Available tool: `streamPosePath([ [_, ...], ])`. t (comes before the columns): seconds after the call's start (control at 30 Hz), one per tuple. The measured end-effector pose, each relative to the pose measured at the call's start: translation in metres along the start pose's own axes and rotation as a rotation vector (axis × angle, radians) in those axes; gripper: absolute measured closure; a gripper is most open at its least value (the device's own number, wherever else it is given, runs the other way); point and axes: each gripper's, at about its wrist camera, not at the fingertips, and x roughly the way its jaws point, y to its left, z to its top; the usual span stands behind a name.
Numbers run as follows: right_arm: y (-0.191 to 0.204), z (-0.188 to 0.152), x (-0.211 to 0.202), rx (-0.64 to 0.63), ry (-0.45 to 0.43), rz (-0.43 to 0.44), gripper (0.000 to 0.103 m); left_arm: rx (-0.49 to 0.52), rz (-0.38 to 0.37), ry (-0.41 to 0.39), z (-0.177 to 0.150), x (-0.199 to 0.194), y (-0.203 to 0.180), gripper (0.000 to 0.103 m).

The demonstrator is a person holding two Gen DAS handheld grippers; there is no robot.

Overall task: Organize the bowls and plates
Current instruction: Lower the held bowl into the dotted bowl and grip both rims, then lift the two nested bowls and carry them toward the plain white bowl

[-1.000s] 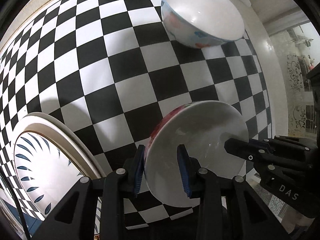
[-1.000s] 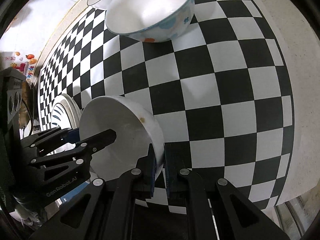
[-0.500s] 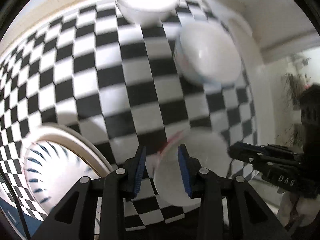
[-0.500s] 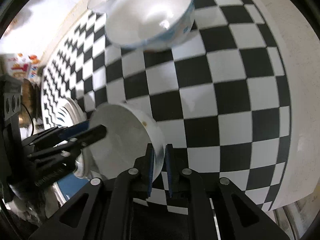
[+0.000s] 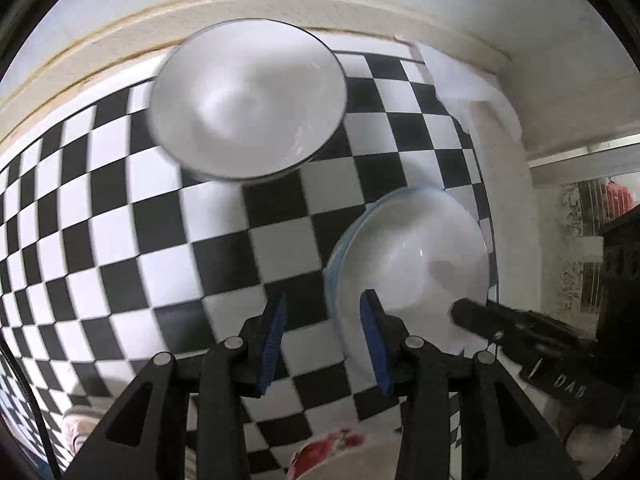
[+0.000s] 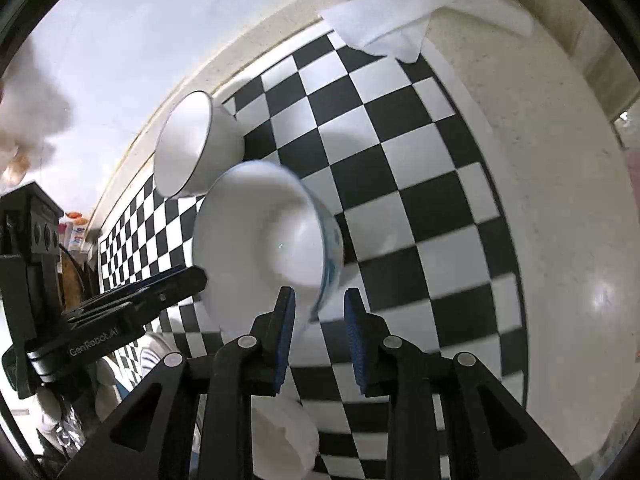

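The left tool (image 5: 322, 338) hangs over the black-and-white chequered surface (image 5: 120, 220), its blue-padded fingers (image 5: 272, 340) having just spread further, with only the chequered cloth showing in the gap. Beyond it, near the cream wall edge, sits a plain white ceramic bowl with a thin dark rim (image 5: 248, 100). To the right, just past the right-hand finger, stands a white bowl with a pale blue rim (image 5: 408, 256), its near edge touching or nearly touching that pad; blur hides which. Reaching into it from the right is the right tool (image 6: 320, 334), whose jaws have also just been opening and now straddle the bowl's rim loosely, pads clear of it. A folded white cloth (image 5: 472, 88) lies at the surface's far right corner
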Motion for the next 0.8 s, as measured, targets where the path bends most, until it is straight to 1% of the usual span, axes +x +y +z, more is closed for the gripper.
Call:
streamPosePath([
  [0.1, -0.005, 0.008, 0.014, 0.017, 0.028, 0.007, 0.075, 0.014, -0.01, 0.019, 0.006, 0.009, -0.006, 0.068],
  [0.13, -0.006, 0.011, 0.018, 0.022, 0.036, 0.015, 0.077, 0.023, -0.016, 0.022, 0.008, 0.012, -0.009, 0.068],
  [0.17, -0.006, 0.012, 0.021, 0.027, 0.04, 0.015, 0.08, 0.029, -0.019, 0.023, 0.009, 0.015, -0.011, 0.073],
  [0.2, -0.007, 0.01, 0.023, 0.03, 0.043, 0.006, 0.083, 0.035, -0.014, 0.024, 0.009, 0.016, -0.014, 0.074],
  [0.27, -0.008, 0.012, 0.024, 0.031, 0.038, 0.01, 0.084, 0.054, 0.005, 0.015, 0.01, 0.017, -0.018, 0.074],
  [0.4, -0.009, 0.009, 0.02, 0.015, 0.032, -0.007, 0.085, 0.061, 0.009, 0.008, 0.01, 0.015, -0.022, 0.074],
  [0.63, -0.001, 0.005, 0.0, -0.018, 0.013, -0.004, 0.085, 0.083, 0.031, -0.037, -0.003, -0.009, -0.03, 0.074],
  [0.8, 0.014, -0.004, -0.024, -0.051, -0.017, 0.001, 0.085, 0.101, 0.036, -0.079, -0.017, -0.041, -0.034, 0.074],
])
